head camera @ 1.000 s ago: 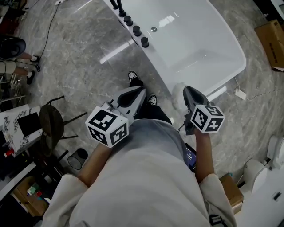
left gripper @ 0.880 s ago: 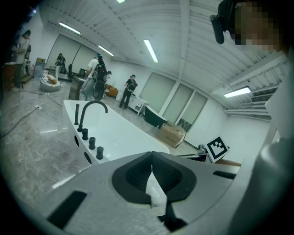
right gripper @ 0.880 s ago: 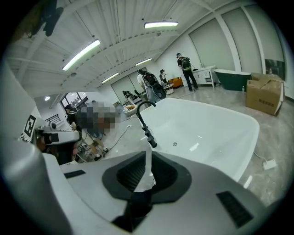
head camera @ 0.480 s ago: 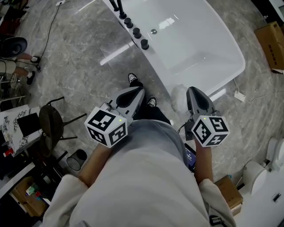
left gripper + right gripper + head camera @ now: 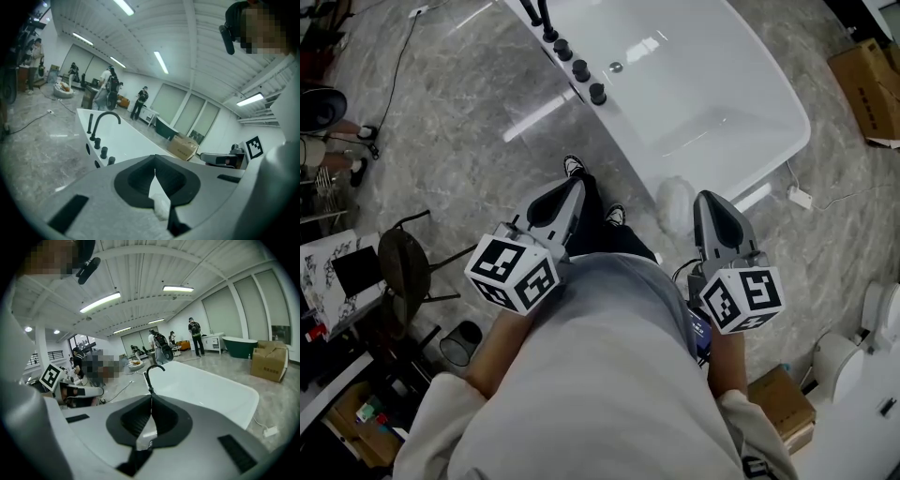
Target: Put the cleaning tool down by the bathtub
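Note:
The white fluffy cleaning tool [image 5: 675, 202] lies on the grey floor against the foot of the white bathtub [image 5: 769, 103]. My right gripper [image 5: 709, 200] hovers just to the right of it, jaws shut with nothing in them. My left gripper [image 5: 566, 188] is held over the person's dark shoes, also shut and empty. In the left gripper view the left gripper [image 5: 155, 171] shows its jaws meeting in a thin line, with a white patch showing below them. The right gripper [image 5: 151, 402] is likewise shut, pointing at the bathtub [image 5: 206, 390] and its black tap [image 5: 151, 372].
Black knobs [image 5: 581, 71] line the tub's near rim. A cardboard box [image 5: 866, 86] sits at far right, a white plug and cable [image 5: 800, 197] past the tub's end. A dark chair [image 5: 405, 267] and cluttered shelves stand at left. People stand in the background [image 5: 140, 99].
Both grippers have drawn back a little toward the person's body, the left one drifting left. The white cleaning tool stays on the floor by the tub.

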{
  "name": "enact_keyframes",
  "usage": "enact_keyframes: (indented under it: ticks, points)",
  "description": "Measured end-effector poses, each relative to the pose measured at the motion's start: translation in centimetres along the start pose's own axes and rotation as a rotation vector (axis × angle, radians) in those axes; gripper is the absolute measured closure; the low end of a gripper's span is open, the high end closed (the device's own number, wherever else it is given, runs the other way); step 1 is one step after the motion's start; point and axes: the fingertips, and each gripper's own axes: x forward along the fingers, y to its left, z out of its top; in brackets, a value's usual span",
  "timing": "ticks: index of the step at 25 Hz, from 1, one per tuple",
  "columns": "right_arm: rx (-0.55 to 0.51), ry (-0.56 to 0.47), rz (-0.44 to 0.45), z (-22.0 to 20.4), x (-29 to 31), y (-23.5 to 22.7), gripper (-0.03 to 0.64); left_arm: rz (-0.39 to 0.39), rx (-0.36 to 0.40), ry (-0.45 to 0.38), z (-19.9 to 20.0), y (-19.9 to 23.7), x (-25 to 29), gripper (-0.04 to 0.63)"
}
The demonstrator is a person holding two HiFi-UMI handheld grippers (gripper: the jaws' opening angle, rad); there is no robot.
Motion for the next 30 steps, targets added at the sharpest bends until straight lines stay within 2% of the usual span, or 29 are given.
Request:
enact_keyframes:
  ticks: [4, 13, 20, 23, 30]
  points:
    - [-0.023, 0.004, 0.02, 0.1, -0.4, 0.4, 0.606, 0.021, -0.007, -0.031, 0.6, 0.7, -0.4, 0.588]
    - [-0.058, 0.036, 0.048, -0.5, -0.3, 1.3, 0.606, -0.012, -0.008, 0.0, -0.6, 0.0, -0.8, 0.588]
    - [-0.063, 0.064, 0.04, -1.5, -0.4, 1.3, 0.606, -0.028, -0.009, 0.008, -1.0, -0.2, -0.8, 0.588]
    - [-0.084, 0.093, 0.02, -2.2, -0.4, 1.0, 0.606, -0.066, -0.017, 0.002, -1.0, -0.8, -0.7, 0.588]
    - [-0.085, 0.133, 0.01, -3.2, -0.6, 0.9, 0.606, -0.064, -0.003, 0.059, -2.4, -0.9, -0.3, 0.588]
